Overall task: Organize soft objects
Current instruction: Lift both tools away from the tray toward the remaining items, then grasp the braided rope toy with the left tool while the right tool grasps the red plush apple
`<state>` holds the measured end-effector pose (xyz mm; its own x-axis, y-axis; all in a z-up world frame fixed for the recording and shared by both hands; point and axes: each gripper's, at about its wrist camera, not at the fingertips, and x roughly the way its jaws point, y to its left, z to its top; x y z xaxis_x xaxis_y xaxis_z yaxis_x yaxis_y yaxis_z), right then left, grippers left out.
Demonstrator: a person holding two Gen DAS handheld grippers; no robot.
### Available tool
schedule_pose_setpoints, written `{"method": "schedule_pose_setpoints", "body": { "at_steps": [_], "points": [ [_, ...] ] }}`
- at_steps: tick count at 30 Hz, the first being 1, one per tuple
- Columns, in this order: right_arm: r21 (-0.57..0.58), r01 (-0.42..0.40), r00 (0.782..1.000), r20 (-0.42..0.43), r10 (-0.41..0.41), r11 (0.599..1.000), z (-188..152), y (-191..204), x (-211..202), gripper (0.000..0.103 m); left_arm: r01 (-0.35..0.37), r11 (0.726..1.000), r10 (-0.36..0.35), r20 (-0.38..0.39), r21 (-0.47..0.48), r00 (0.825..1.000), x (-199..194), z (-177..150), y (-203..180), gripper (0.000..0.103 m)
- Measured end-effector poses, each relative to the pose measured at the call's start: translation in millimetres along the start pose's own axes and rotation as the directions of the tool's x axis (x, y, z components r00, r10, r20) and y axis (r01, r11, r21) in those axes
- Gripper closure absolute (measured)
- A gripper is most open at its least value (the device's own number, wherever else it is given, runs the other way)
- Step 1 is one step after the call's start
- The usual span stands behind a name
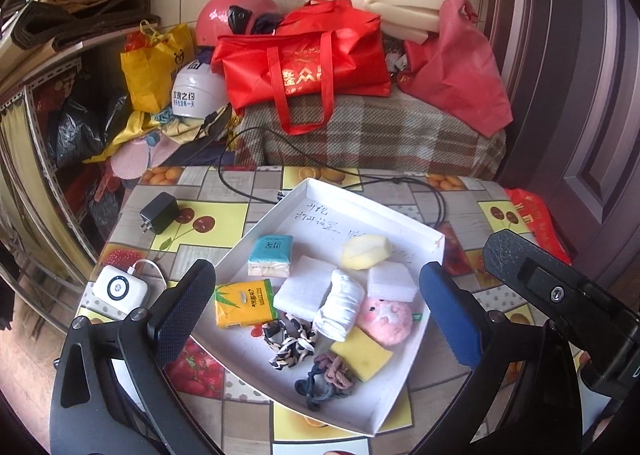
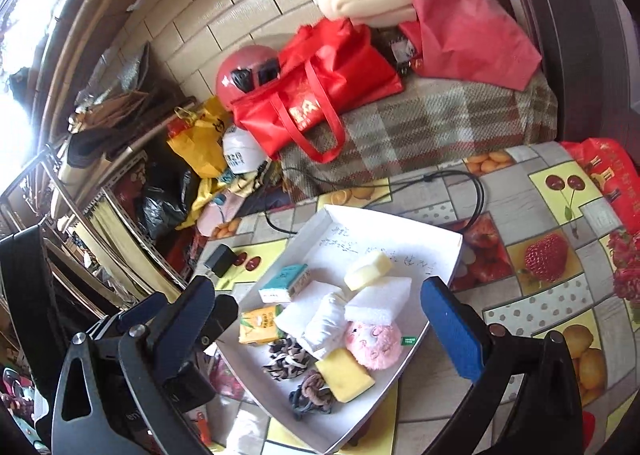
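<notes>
The white tray looks like matt cardboard. A glossy printed oilcloth covers the worktop. The pink plush toy is fuzzy, the yellow sponge porous, the tissue packs shiny plastic film. Each tool has matt black plastic arms.

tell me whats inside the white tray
The white tray holds two tissue packs, white foam blocks, a rolled cloth, pink plush, yellow sponges and hair ties. What lies under them is hidden.

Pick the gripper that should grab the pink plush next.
Right, probably. The pink plush lies at the white tray's right side, close to the right gripper; for the left gripper it sits nearer the right finger. Both are open.
</notes>
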<state>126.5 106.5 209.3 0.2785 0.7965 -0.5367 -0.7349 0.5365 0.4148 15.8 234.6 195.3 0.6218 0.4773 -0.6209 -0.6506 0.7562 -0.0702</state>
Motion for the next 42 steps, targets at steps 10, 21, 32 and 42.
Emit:
{"method": "schedule_pose_setpoints", "body": {
  "at_steps": [10,21,32,42],
  "points": [
    [-0.028,-0.043,0.997,0.058,0.045,0.999,0,19,-41,0.000,0.014,1.000,-0.013,0.068,-0.008,0.998,-51,1,-4,0.000],
    [-0.135,-0.032,0.978,0.198,0.058,0.990,3,38,-108,0.000,0.083,0.996,-0.086,0.160,0.026,0.983,-110,4,-15,0.000],
    [-0.202,0.242,0.892,0.430,-0.136,0.949,8,29,-202,0.000,0.210,0.978,-0.206,0.281,0.018,0.937,-167,7,-25,0.000],
    [-0.041,0.338,0.864,0.409,-0.293,0.940,-24,-51,-231,0.000,0.294,0.935,-0.318,0.105,0.197,0.942,-122,-43,-87,0.000]
  ]
}}
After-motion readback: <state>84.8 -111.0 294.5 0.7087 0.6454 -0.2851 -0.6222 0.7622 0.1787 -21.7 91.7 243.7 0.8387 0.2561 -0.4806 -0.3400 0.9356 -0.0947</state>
